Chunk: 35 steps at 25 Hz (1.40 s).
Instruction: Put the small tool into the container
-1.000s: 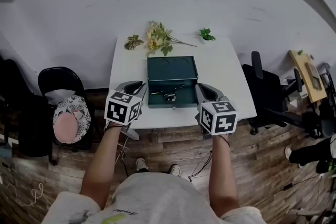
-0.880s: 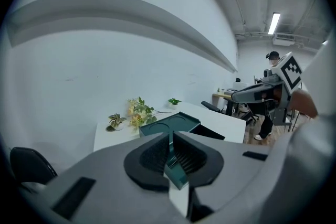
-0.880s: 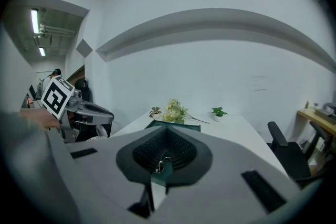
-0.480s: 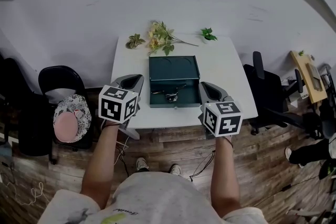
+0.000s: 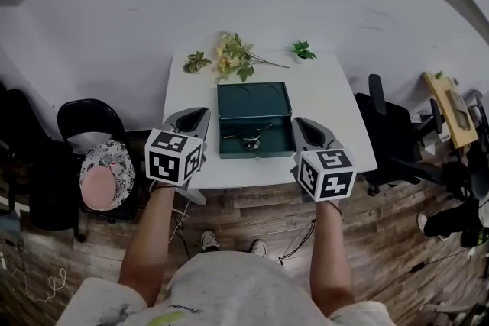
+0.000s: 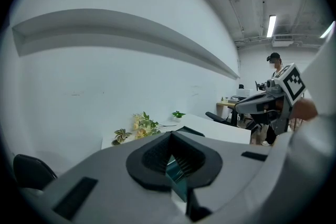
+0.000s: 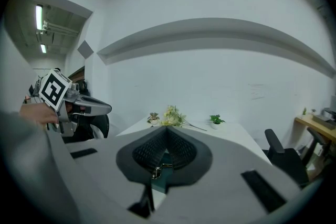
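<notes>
Looks finished, judging from the head view — small metal tool (image 5: 248, 140) apparently lying inside the open green box (image 5: 252, 99) on the white counter (image 5: 321, 111), left hand-held gripper (image 5: 192, 117) and right hand-held gripper (image 5: 304, 124) flanking it; in the left gripper view, jaws pressed together on nothing; in the right gripper view, likewise — nothing left but backing away.

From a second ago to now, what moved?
The left gripper and right gripper each drifted slightly outward, away from the dark green metal box. Nothing was grabbed or let go; both stay shut and empty. The box, the yellow flowers and the white table stayed put.
</notes>
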Each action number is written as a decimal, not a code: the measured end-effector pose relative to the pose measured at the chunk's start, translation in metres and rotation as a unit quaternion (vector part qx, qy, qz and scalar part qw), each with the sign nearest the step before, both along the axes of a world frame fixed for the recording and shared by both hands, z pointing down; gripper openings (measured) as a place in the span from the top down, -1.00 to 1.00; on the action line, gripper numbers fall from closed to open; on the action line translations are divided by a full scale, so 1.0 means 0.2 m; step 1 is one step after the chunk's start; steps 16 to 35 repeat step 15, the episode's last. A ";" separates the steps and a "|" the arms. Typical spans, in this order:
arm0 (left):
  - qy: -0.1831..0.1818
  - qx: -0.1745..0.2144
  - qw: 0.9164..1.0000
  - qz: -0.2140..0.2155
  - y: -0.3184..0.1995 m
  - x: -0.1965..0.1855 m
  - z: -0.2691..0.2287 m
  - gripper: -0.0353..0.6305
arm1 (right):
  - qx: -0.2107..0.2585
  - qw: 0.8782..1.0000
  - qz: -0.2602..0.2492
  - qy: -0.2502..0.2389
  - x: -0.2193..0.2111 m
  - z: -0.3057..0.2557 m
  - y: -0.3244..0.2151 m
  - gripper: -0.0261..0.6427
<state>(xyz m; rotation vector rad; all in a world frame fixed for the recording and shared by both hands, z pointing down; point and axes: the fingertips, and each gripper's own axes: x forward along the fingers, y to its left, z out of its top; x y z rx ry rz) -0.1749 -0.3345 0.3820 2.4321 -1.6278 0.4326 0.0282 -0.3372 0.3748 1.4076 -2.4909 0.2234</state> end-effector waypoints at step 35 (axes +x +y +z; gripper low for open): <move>0.003 -0.006 1.000 -0.002 0.00 0.00 0.02 0.90 | 0.000 1.000 -0.004 -0.005 -0.02 -0.01 0.00 0.91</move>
